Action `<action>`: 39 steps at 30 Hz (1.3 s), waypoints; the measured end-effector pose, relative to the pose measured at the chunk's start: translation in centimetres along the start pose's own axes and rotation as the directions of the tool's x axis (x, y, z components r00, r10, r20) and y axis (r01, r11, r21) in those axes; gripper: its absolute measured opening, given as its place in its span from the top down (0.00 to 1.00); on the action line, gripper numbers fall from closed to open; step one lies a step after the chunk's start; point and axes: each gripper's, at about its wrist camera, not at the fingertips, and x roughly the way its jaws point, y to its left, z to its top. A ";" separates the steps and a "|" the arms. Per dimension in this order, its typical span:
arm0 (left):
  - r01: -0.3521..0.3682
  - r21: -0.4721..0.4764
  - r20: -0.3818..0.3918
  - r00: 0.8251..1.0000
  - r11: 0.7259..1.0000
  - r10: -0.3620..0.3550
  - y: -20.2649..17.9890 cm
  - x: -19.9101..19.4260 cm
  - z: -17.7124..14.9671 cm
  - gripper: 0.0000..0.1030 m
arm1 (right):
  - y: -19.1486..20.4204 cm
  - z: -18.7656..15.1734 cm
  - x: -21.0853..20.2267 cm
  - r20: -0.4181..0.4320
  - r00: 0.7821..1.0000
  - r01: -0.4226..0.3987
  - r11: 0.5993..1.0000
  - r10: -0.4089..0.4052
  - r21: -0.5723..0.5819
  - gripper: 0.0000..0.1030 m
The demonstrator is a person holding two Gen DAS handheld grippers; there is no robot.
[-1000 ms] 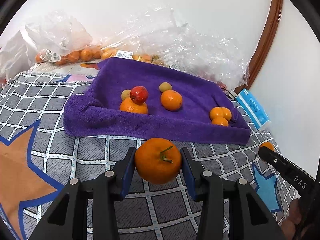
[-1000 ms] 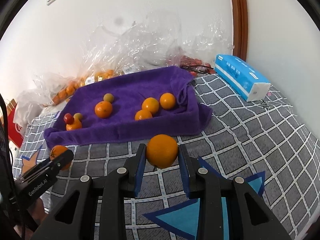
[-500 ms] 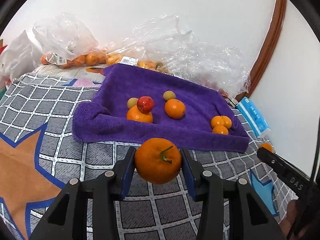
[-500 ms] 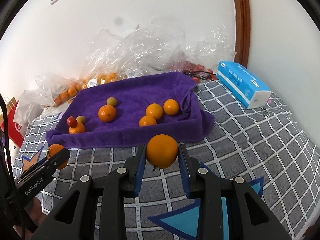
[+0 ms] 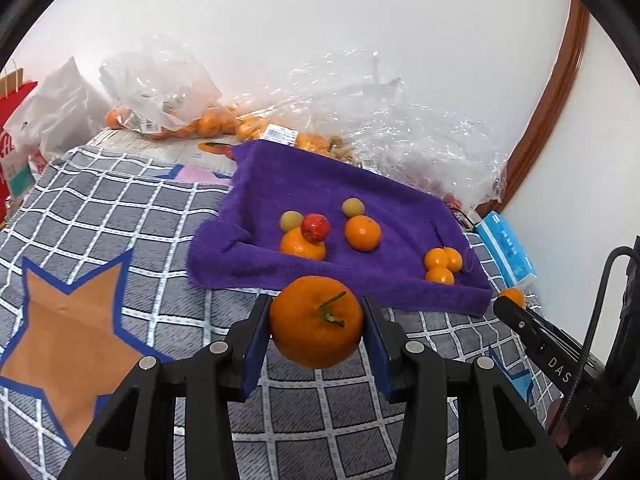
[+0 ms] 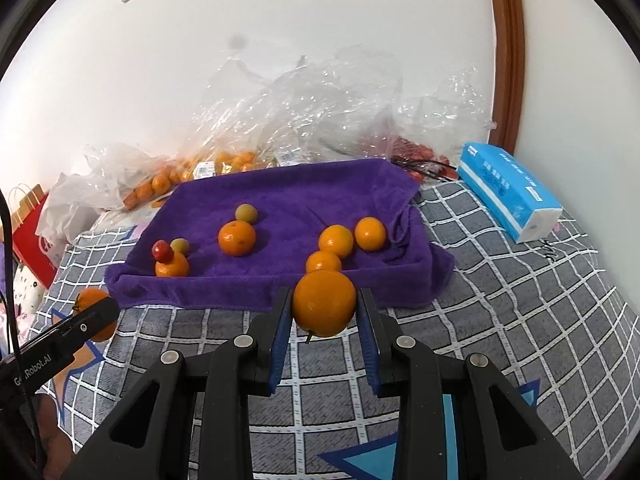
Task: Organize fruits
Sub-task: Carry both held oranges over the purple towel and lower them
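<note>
My left gripper [image 5: 316,330] is shut on a large orange with a green stem [image 5: 316,320], held above the checked cloth just short of the purple towel [image 5: 400,208]. My right gripper [image 6: 324,320] is shut on a smooth orange [image 6: 324,302], also just before the purple towel [image 6: 300,188]. On the towel lie an orange [image 5: 302,245] with a red fruit [image 5: 315,227] on top, two small yellow-green fruits, a single orange [image 5: 362,233] and a cluster of three small oranges [image 5: 442,264]. The left gripper's tip and its orange [image 6: 92,304] show at the right wrist view's left edge.
Clear plastic bags of oranges [image 5: 192,120] lie along the wall behind the towel. A blue tissue pack [image 6: 508,190] sits at the right near a wooden door frame [image 6: 506,52]. A red paper bag [image 6: 34,236] stands at the far left. A grey checked cloth [image 5: 120,208] covers the surface.
The left gripper has moved with its orange, so the towel and bags have shifted right and down in its view. The right gripper has edged slightly towards the towel, still holding its orange.
</note>
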 end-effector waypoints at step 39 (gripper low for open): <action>-0.039 -0.026 0.031 0.999 0.999 0.040 -0.9 -1.9 4.9 0.59 | 0.0 3.9 -1.4 0.020 1.000 -0.022 1.000 0.022 -0.014 0.69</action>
